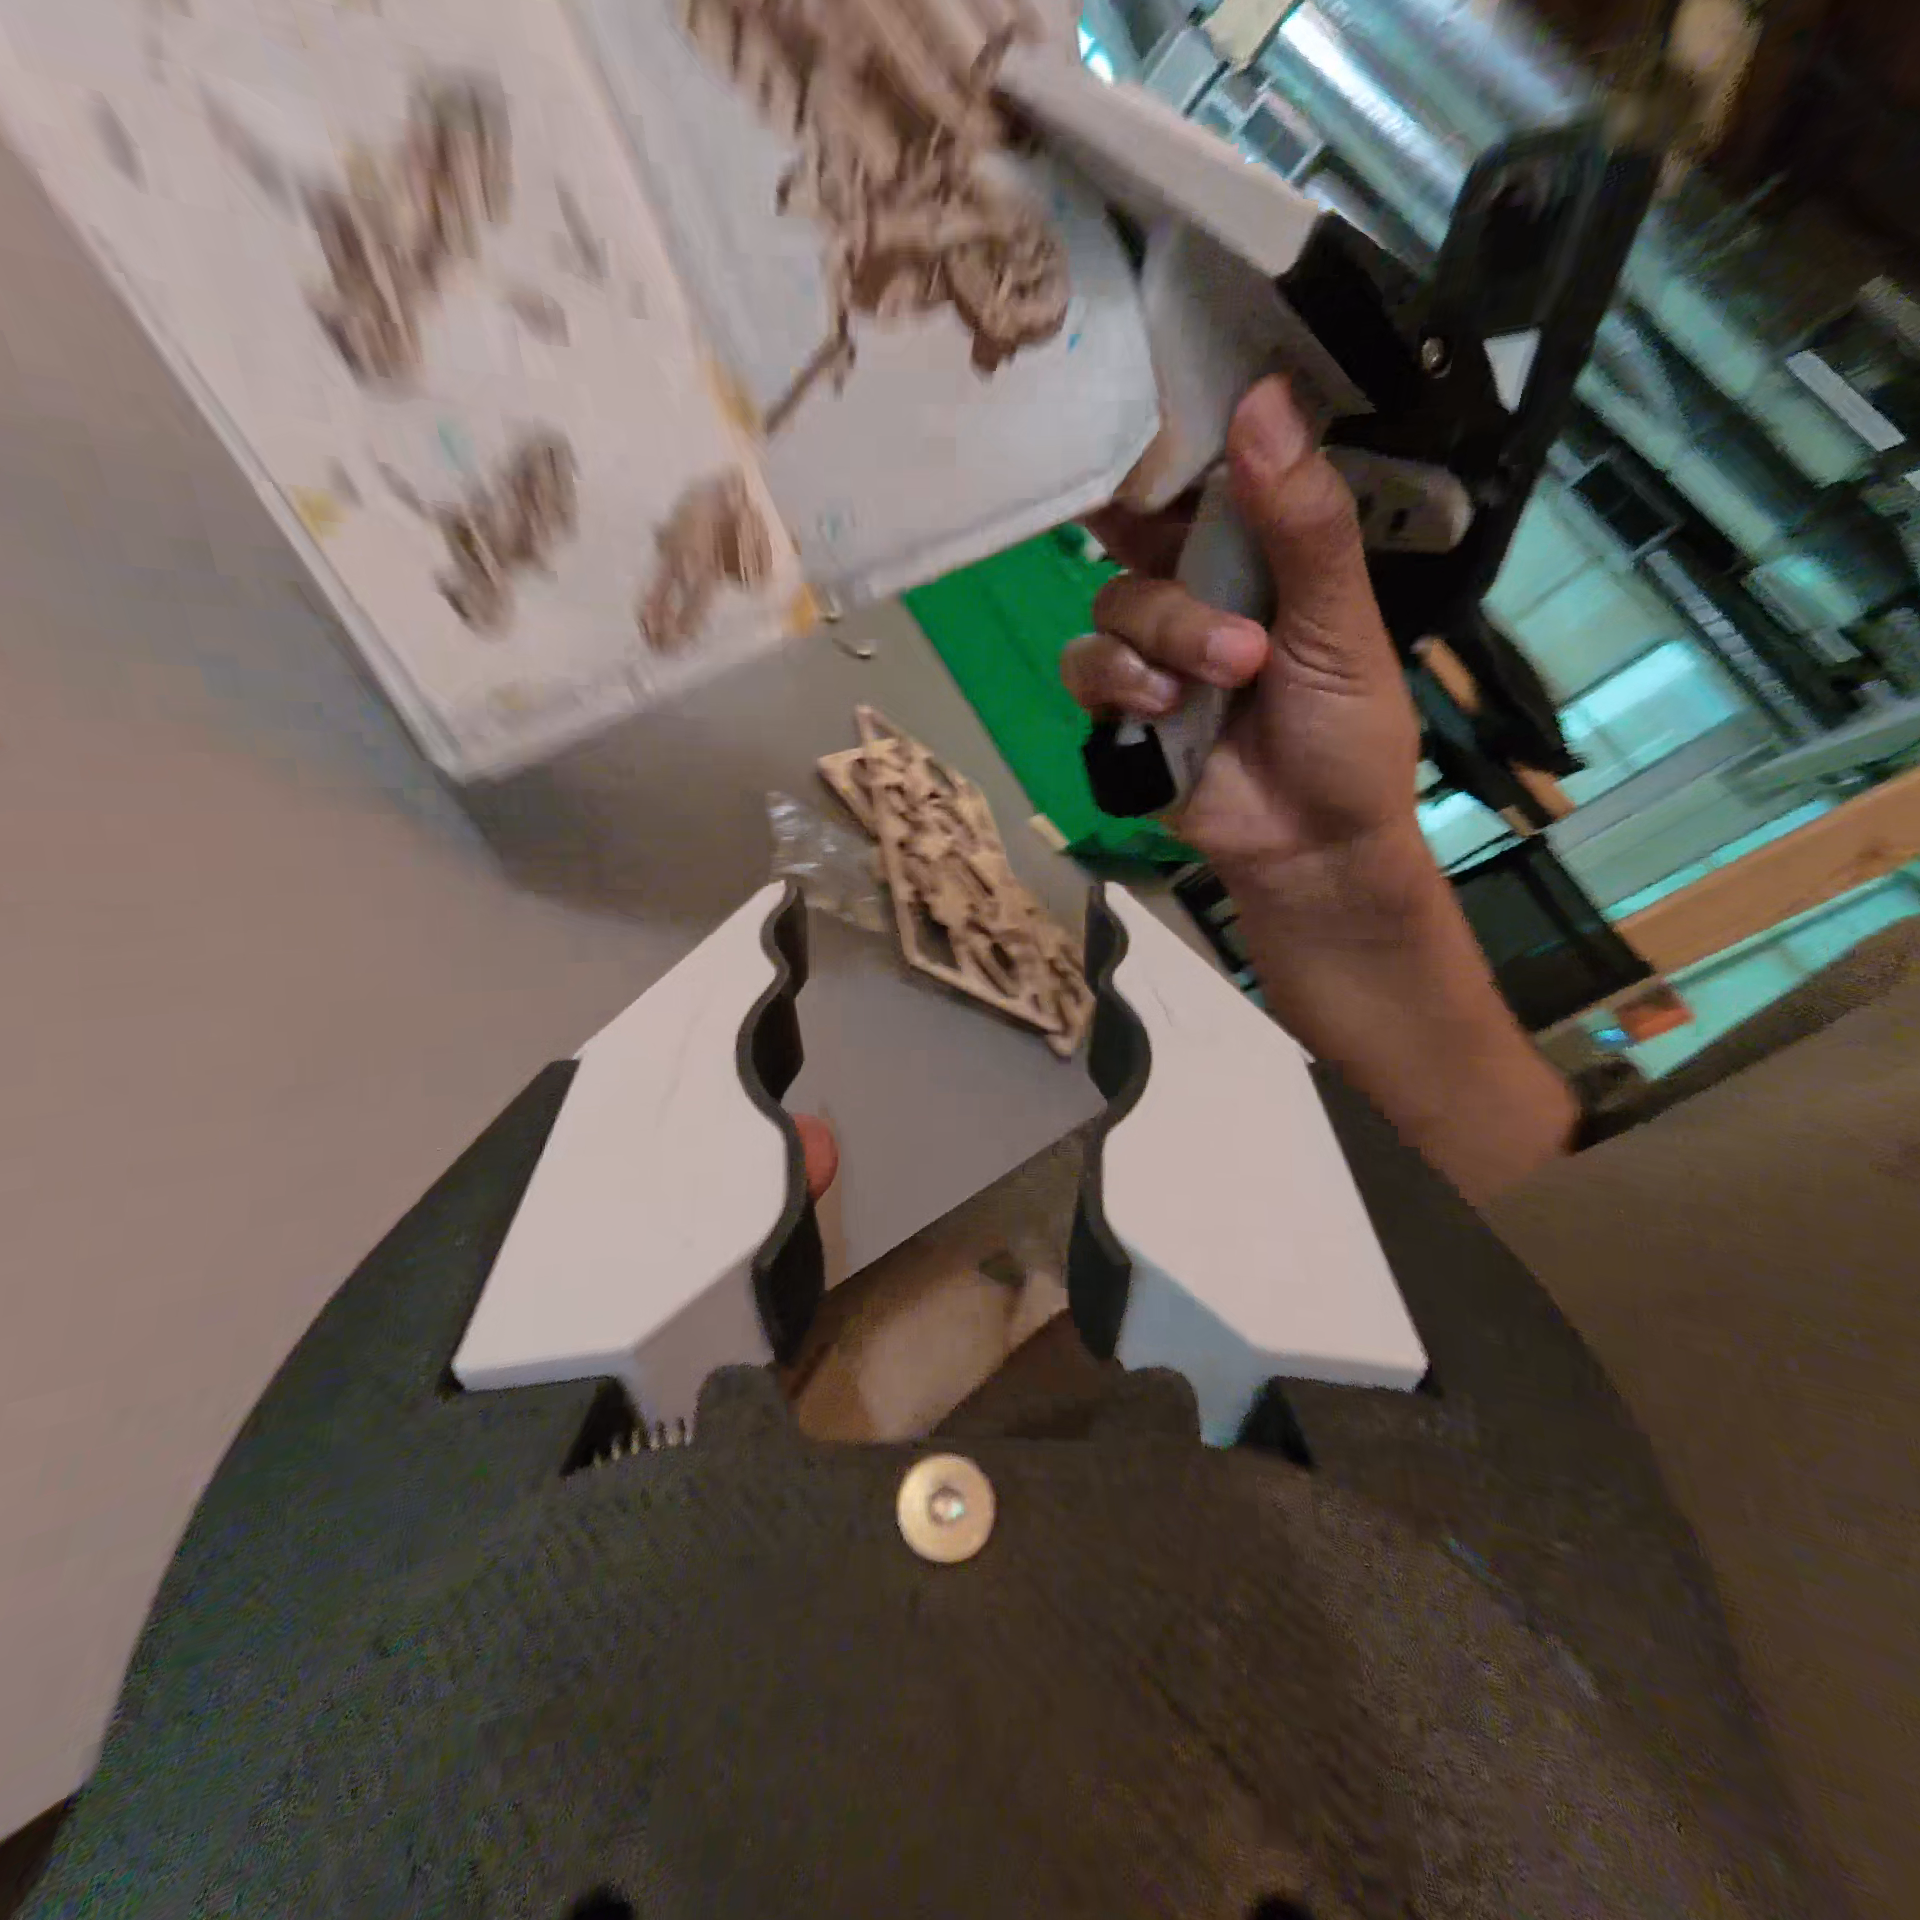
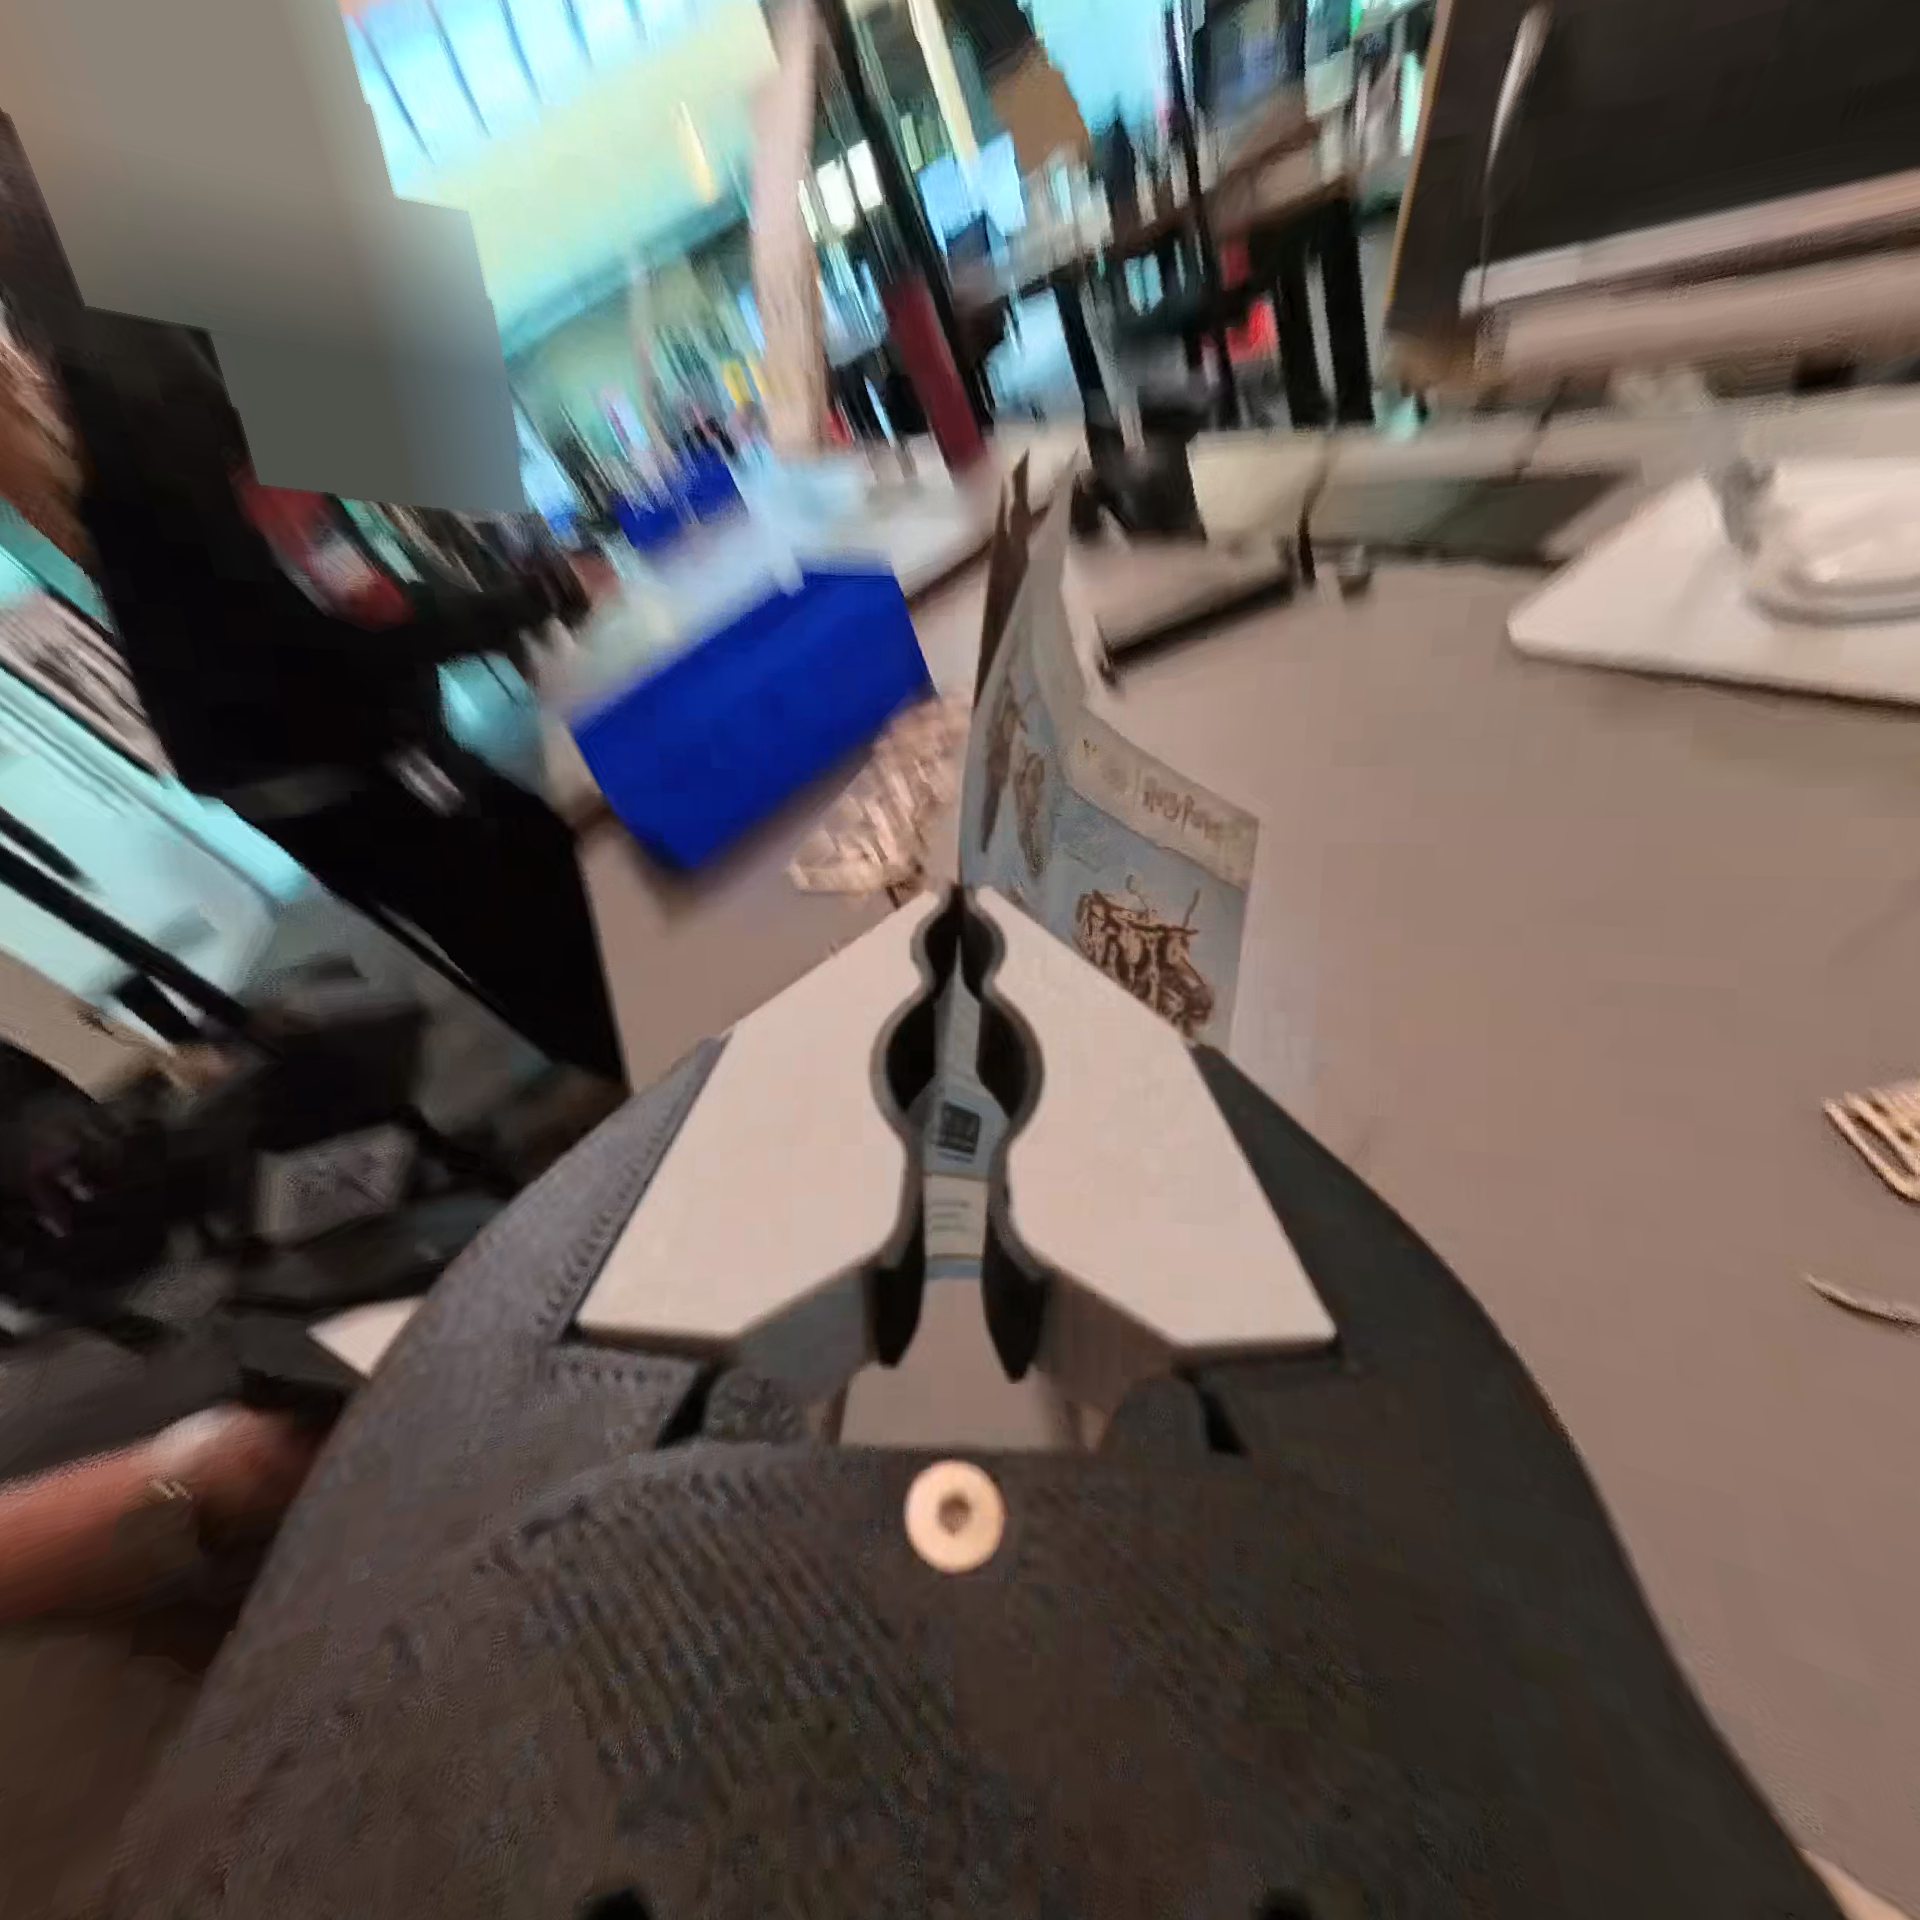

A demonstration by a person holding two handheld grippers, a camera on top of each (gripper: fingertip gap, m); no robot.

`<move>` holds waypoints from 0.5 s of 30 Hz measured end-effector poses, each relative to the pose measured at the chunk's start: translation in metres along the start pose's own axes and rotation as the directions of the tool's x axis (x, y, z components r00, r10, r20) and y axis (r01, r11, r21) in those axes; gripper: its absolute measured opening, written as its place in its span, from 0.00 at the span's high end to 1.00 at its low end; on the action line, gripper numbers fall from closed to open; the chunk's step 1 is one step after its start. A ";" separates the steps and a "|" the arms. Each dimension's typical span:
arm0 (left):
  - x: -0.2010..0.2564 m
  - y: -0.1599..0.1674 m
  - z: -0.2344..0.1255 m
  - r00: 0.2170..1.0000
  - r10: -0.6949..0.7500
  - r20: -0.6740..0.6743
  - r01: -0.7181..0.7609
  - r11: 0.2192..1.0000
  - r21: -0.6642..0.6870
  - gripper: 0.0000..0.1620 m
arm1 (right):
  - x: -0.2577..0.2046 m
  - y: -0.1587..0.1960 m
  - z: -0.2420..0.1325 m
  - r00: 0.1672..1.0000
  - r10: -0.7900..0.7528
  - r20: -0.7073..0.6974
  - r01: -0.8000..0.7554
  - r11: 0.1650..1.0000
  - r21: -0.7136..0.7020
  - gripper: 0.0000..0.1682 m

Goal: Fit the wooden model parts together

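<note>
My left gripper [image 1: 940,902] is open with nothing between its pads, hovering above the grey table [image 1: 312,987]. A stack of laser-cut wooden part sheets [image 1: 935,821] lies on the table just beyond its fingertips. My right gripper [image 2: 961,906] is shut on a folded paper instruction booklet [image 2: 1101,862], pinched edge-on between the pads and held upright above the table. In the left wrist view the booklet [image 1: 520,312] hangs blurred at the upper left, held by the right gripper, whose handle a hand [image 1: 1299,665] grips.
A clear plastic bag [image 1: 810,842] lies beside the wooden sheets. A blue box [image 2: 748,717] and more wooden sheets [image 2: 883,821] sit beyond the booklet. Another wooden piece [image 2: 1881,1143] lies at the right, a white tray [image 2: 1714,623] farther back. A person [image 2: 260,623] stands at left. Tip to tip, the grippers are about 15 cm apart. The wooden piece [image 2: 1881,1143] sits 25 cm or so from the ends of my right fingers.
</note>
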State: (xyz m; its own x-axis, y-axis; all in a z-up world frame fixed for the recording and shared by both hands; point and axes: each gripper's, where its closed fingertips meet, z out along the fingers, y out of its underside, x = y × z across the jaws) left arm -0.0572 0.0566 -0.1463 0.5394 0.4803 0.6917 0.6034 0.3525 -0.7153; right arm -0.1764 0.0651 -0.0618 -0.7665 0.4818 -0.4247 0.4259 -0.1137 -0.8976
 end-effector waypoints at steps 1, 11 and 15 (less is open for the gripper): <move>0.008 -0.001 0.004 0.999 -0.033 -0.039 0.034 0.999 0.011 0.68 | -0.010 -0.014 -0.007 0.999 0.029 0.046 -0.034 0.995 0.096 1.00; 0.015 -0.059 -0.023 0.954 -0.219 -0.203 0.276 0.907 0.319 0.46 | -0.080 0.003 -0.024 0.907 0.220 0.358 -0.343 0.880 0.328 1.00; 0.008 -0.068 -0.030 0.963 -0.209 -0.168 0.256 0.905 0.339 0.55 | -0.087 0.014 -0.028 0.874 0.254 0.415 -0.394 0.869 0.298 1.00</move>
State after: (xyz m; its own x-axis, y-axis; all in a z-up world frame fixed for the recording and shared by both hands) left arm -0.0758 0.0123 -0.0893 0.4919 0.2539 0.8328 0.4850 0.7145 -0.5043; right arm -0.0900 0.0458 -0.0341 -0.7608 0.0317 -0.6482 0.5292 -0.5479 -0.6479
